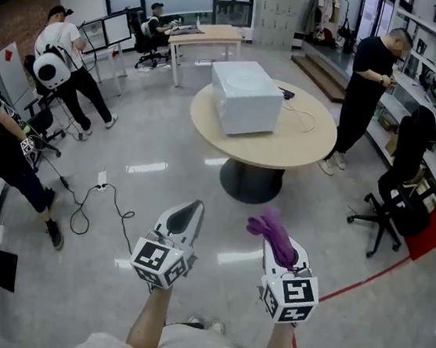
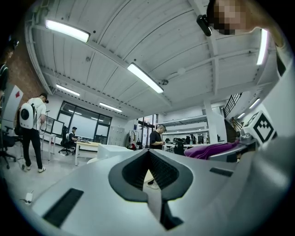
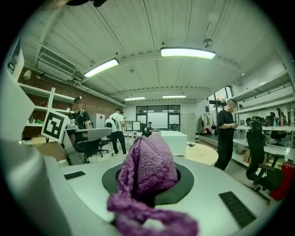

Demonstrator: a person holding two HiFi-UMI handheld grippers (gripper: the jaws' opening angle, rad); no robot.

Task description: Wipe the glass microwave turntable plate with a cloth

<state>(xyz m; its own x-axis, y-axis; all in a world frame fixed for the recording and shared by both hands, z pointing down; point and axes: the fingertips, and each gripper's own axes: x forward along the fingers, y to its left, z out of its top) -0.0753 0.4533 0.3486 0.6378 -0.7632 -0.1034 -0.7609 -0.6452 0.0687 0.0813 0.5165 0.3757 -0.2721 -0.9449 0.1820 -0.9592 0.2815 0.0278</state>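
Note:
A white microwave (image 1: 245,96) stands on a round beige table (image 1: 301,140) ahead of me; the glass turntable plate is not visible. My right gripper (image 1: 272,233) is shut on a purple cloth (image 1: 269,227), which bunches over its jaws in the right gripper view (image 3: 150,170). My left gripper (image 1: 190,211) is held level beside it with its jaws together and nothing in them; in the left gripper view the gripper (image 2: 148,153) points at the distant microwave (image 2: 113,150). Both grippers hang over the floor, well short of the table.
A person in black (image 1: 367,85) stands right of the table by shelves. A black office chair (image 1: 398,183) sits at right. Other people (image 1: 66,60) work at left, with a cable (image 1: 100,202) across the shiny grey floor. Red tape (image 1: 362,283) marks the floor at right.

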